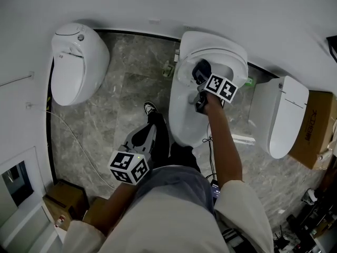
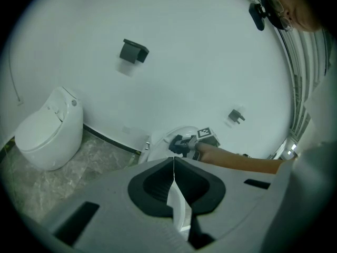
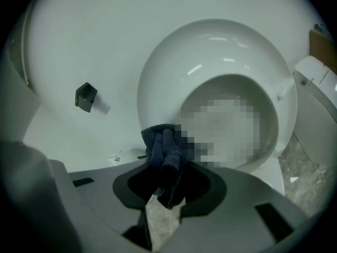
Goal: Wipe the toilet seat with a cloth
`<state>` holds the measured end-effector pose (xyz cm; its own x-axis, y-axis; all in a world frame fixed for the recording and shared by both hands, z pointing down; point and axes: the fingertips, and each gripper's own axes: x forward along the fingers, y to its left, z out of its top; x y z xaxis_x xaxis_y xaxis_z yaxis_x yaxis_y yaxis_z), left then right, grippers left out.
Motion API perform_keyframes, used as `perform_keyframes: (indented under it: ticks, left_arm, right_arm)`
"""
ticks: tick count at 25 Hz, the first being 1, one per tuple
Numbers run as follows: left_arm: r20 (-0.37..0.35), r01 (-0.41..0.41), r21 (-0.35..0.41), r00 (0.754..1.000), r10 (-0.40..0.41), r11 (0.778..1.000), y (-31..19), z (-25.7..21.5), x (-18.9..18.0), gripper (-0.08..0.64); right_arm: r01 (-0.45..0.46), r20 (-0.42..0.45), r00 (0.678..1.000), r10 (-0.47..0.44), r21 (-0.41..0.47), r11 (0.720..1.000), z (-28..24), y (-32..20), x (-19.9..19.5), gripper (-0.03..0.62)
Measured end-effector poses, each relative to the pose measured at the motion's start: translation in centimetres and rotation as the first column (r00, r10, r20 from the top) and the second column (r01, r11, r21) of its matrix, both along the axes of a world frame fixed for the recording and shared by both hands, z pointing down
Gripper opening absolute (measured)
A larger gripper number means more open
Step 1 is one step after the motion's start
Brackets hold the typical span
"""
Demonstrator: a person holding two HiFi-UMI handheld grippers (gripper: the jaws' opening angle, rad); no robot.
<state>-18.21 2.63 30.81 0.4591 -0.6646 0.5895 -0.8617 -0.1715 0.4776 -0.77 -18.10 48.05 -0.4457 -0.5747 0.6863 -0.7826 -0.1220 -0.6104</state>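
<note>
The white toilet [image 1: 181, 115] in the middle stands with its seat [image 3: 221, 41] ringing the bowl. A dark blue cloth [image 3: 164, 149] is bunched between the jaws of my right gripper [image 3: 167, 167], which is shut on it. In the head view that gripper [image 1: 200, 78] reaches over the seat's left side with the cloth [image 1: 200, 68] at its tip. Whether the cloth touches the rim I cannot tell. My left gripper [image 1: 138, 154] hangs back by the person's legs, away from the toilet, its jaws [image 2: 173, 165] shut with nothing between them.
A second toilet [image 1: 79, 62] stands at the left wall and a third [image 1: 279, 115] at the right, beside a cardboard box [image 1: 316, 130]. More boxes [image 1: 66, 196] sit at the lower left. The floor [image 1: 121, 104] is grey marble. A black fitting [image 3: 85, 96] hangs on the wall.
</note>
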Motion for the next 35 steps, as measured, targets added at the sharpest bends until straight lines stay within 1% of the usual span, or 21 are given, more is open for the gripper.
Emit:
perform_keyframes:
  ticks: [4, 10, 14, 17, 22, 26, 29, 32, 35]
  left_arm:
    - [0.012, 0.008, -0.015, 1.000, -0.008, 1.000, -0.3, 0.2, -0.8, 0.009]
    - [0.032, 0.012, -0.040, 0.999, -0.011, 0.999, -0.5, 1.0, -2.1, 0.009]
    - [0.000, 0.020, -0.058, 1.000, -0.020, 0.998, -1.0, 1.0, -2.5, 0.010]
    - [0.013, -0.004, -0.052, 1.000, 0.005, 0.999, -1.6, 1.2, -2.2, 0.009]
    - [0.036, -0.027, -0.079, 0.999, 0.029, 0.997, -1.6, 2.2, -2.4, 0.009]
    - [0.064, -0.048, -0.121, 0.996, 0.056, 0.992, -0.8, 3.5, -2.5, 0.009]
    - [0.074, -0.068, -0.151, 0.994, 0.080, 0.986, -0.6, 4.4, -2.3, 0.009]
    - [0.078, -0.095, -0.159, 0.991, 0.108, 0.983, -0.9, 4.4, -2.0, 0.009]
    - [0.091, -0.124, -0.165, 0.986, 0.140, 0.978, -1.3, 4.8, -1.5, 0.010]
  right_arm:
    - [0.000, -0.004, 1.000, 0.000, -0.055, 0.998, 2.7, 1.3, -0.8, 0.101]
    - [0.019, -0.024, 0.999, -0.022, -0.102, 0.995, 5.9, 1.8, -2.2, 0.101]
    - [0.038, -0.057, 0.997, -0.045, -0.119, 0.992, 7.7, 2.2, -2.8, 0.100]
    - [0.062, -0.098, 0.992, -0.075, -0.130, 0.990, 9.1, 2.7, -3.1, 0.100]
    - [0.080, -0.150, 0.983, -0.104, -0.158, 0.984, 12.2, 3.6, -3.6, 0.101]
    - [0.053, -0.132, 0.988, -0.077, -0.180, 0.982, 14.8, 4.3, -4.0, 0.101]
    - [0.038, -0.135, 0.989, -0.066, -0.202, 0.979, 16.7, 4.5, -4.1, 0.101]
    - [0.021, -0.133, 0.990, -0.050, -0.214, 0.977, 18.0, 4.5, -4.1, 0.101]
    - [0.023, -0.142, 0.988, -0.055, -0.222, 0.975, 18.8, 4.8, -3.8, 0.101]
